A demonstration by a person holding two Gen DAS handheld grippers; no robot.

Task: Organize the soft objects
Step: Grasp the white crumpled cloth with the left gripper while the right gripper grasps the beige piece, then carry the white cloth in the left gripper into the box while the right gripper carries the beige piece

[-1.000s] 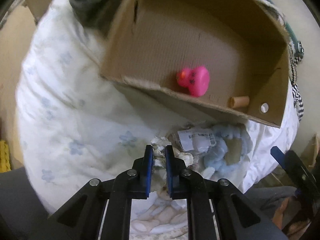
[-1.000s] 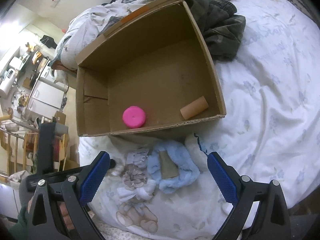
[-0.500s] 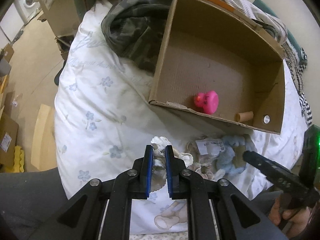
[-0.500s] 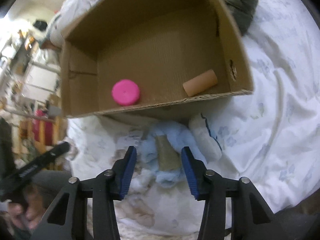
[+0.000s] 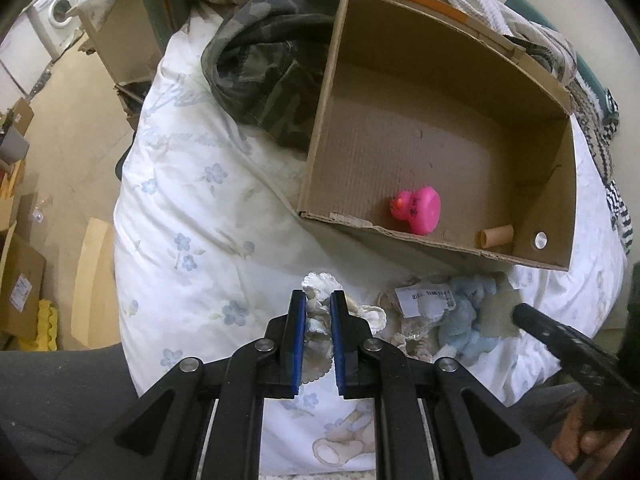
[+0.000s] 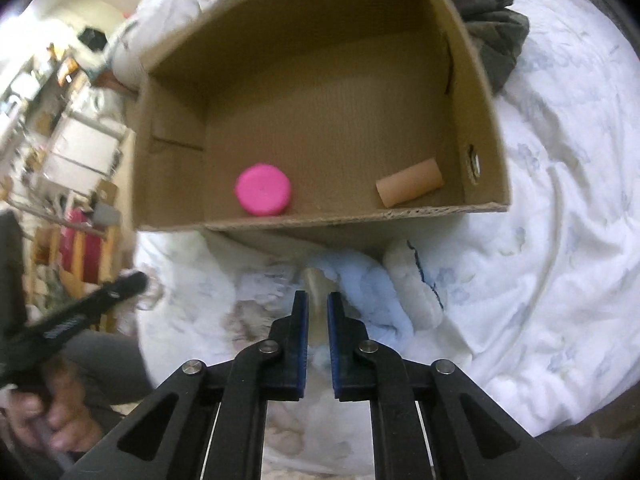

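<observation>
My left gripper (image 5: 318,296) is shut on a white frilly soft toy (image 5: 316,280) and holds it just above the floral duvet (image 5: 192,200). To its right lie a beige tagged toy (image 5: 420,300) and a light blue plush (image 5: 464,312). My right gripper (image 6: 317,300) is closing on the tan patch of the blue plush (image 6: 372,292), and its pads press on the patch. Just behind them stands an open cardboard box (image 5: 324,128). Inside it are a pink rubber duck (image 6: 263,189) and a short cardboard tube (image 6: 409,182).
A white plush with dark stitching (image 6: 416,280) lies against the box's front wall, right of the blue plush. A camouflage jacket (image 5: 264,68) is heaped against the box's left side. The bed's edge drops to a floor with cardboard boxes (image 5: 16,276) on the left.
The right jaws went from wide open to closed around the blue plush's tan patch, moving closer to it. The left gripper rose, still clamped on the white frilly toy.
</observation>
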